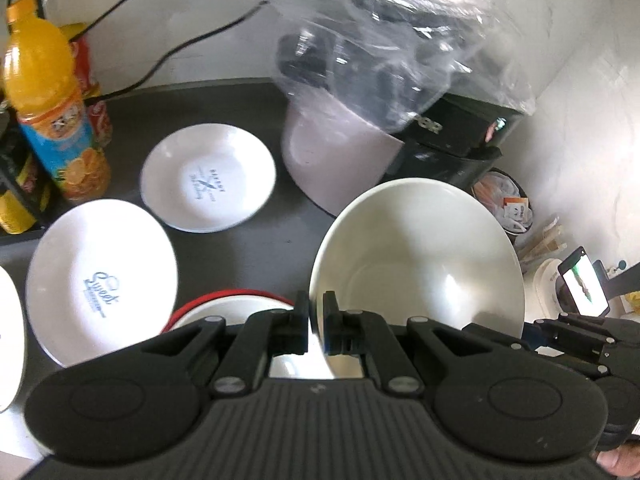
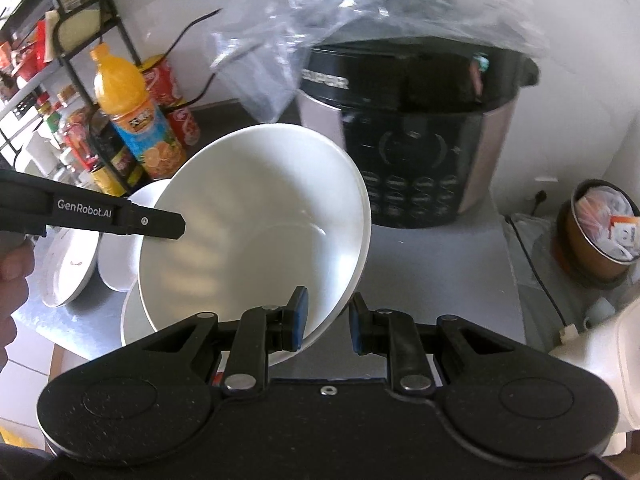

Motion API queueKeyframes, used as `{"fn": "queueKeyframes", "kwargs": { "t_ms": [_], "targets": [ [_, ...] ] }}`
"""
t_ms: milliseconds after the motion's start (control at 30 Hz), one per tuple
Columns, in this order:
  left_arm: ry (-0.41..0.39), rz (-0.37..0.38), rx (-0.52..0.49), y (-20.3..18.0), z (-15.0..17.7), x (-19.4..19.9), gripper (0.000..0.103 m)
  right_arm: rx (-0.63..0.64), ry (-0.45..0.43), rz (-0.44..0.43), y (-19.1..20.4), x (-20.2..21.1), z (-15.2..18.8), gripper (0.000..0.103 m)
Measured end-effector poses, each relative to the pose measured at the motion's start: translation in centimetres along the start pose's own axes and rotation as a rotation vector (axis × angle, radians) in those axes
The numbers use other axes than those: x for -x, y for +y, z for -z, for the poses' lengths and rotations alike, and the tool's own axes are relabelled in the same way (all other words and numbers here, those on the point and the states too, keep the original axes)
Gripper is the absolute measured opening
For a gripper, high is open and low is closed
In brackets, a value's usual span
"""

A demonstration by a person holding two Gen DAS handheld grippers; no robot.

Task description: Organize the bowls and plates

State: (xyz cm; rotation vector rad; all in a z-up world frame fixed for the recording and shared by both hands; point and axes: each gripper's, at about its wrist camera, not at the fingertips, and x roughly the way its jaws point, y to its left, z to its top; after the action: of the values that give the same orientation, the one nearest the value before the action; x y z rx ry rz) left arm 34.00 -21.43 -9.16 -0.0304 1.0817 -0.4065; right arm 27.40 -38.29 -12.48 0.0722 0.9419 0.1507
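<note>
Under both grippers, countertop mostly hidden by their black bodies. Behind the left gripper (image 1: 316,312), only a sliver of a red-rimmed bowl (image 1: 240,300) showing; at its far left, another plate cut off by the frame. Clamped tight on the near rim of the large white bowl (image 1: 420,256), lifted and tilted. Right gripper (image 2: 326,320) narrowly parted around the same bowl's (image 2: 256,216) opposite rim; pad contact unclear. Beyond the left gripper, two printed plates (image 1: 208,176) (image 1: 100,280) flat on the counter.

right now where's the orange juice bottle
The orange juice bottle stands upright at the far left of the left wrist view, on the dark counter beside the red cans, just behind two white printed plates.
</note>
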Motion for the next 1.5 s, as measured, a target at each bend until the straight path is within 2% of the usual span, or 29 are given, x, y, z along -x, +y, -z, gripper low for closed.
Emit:
{"fn": "queueKeyframes", "kwargs": {
  "t_ms": [300, 633, 1200, 1367, 1500],
  "targets": [
    [0.018, -0.001, 0.068, 4.6, 1.1, 0.8, 0.005, 0.051, 0.02, -0.008, 4.0, -1.1, -0.3, 0.022],
    [0.073, -0.025, 0.083, 8.2, 2.7, -0.2, 0.005, 0.052, 0.069, -0.012, 7.0, -3.1, 1.0, 0.023],
    [0.109, -0.057, 0.098, 10.5, 3.5, -1.5, 0.005, 0.109, 0.121, 0.006, 9.7, -5.6, 2.3, 0.023],
    [0.133, -0.052, 0.108, 10.9, 3.9, -2.2, 0.005, 0.064, 0.146, -0.005, 9.4, -6.4, 2.5, 0.023],
    [0.144, -0.079, 0.091, 10.7, 4.3, -2.8, 0.005, 0.092, 0.157, -0.001, 10.1, -6.5, 2.5, 0.032]
  ]
}}
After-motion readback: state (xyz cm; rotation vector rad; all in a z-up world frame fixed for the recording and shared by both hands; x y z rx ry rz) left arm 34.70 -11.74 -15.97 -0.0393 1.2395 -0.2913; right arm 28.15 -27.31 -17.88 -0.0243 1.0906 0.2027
